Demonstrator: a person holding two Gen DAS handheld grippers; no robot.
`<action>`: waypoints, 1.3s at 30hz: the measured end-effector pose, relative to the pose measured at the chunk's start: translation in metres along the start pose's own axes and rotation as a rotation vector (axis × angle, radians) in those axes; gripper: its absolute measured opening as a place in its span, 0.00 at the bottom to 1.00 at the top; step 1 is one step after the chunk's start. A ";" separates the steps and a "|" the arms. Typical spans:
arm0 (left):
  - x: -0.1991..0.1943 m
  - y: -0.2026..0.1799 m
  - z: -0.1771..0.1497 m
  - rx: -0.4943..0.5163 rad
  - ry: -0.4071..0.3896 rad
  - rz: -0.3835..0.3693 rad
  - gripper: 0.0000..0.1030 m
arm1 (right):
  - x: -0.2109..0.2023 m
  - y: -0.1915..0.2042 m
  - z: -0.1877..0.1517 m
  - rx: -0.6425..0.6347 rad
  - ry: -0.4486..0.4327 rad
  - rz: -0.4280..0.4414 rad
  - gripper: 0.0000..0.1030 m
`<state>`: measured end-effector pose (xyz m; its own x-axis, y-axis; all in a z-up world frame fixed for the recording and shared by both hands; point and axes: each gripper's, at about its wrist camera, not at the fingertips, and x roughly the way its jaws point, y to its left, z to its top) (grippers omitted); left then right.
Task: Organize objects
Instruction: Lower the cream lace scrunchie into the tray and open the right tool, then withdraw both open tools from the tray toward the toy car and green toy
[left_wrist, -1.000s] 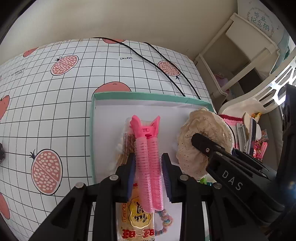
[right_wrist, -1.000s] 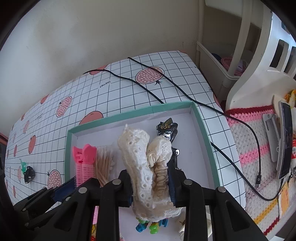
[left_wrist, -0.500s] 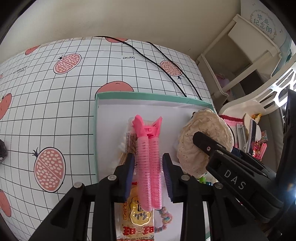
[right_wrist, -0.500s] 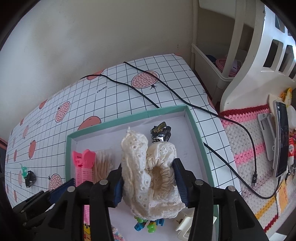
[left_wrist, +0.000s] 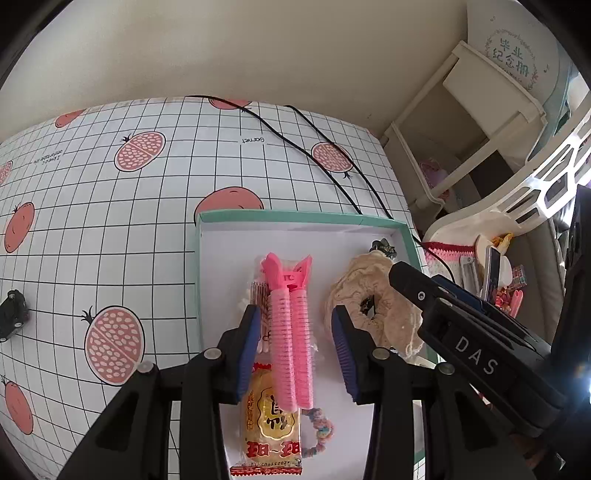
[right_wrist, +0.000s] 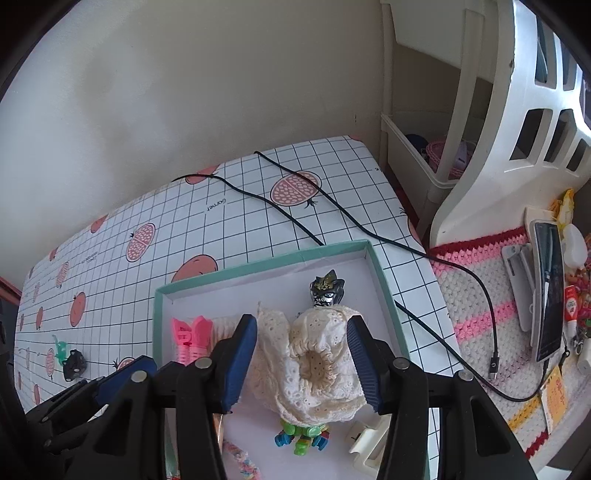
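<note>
Both claws now spread, left claw (left_wrist: 294, 343), right claw (right_wrist: 303, 360)

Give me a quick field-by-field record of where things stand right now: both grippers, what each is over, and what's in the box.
left gripper: open, pink hair clips between its fingers
right gripper: open, cream lace scrunchie between its fingers
box: teal rim, holds clips, scrunchie, snack packet, black figurine
outside box: black cable on tablecloth
</note>
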<state>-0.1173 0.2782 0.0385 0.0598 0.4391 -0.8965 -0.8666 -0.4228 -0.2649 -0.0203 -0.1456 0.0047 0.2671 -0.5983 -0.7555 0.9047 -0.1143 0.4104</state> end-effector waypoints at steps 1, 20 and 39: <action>-0.003 0.000 0.001 0.000 -0.007 -0.002 0.39 | -0.003 0.001 0.001 -0.003 -0.008 0.002 0.53; -0.030 0.018 0.009 -0.031 -0.100 0.094 0.52 | -0.012 0.017 0.000 -0.051 -0.034 0.001 0.60; -0.035 0.046 0.012 -0.100 -0.129 0.196 0.74 | -0.004 0.021 -0.003 -0.059 -0.033 0.020 0.90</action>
<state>-0.1651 0.2529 0.0616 -0.1740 0.4355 -0.8832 -0.8019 -0.5832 -0.1296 -0.0008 -0.1428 0.0149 0.2756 -0.6257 -0.7298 0.9173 -0.0557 0.3942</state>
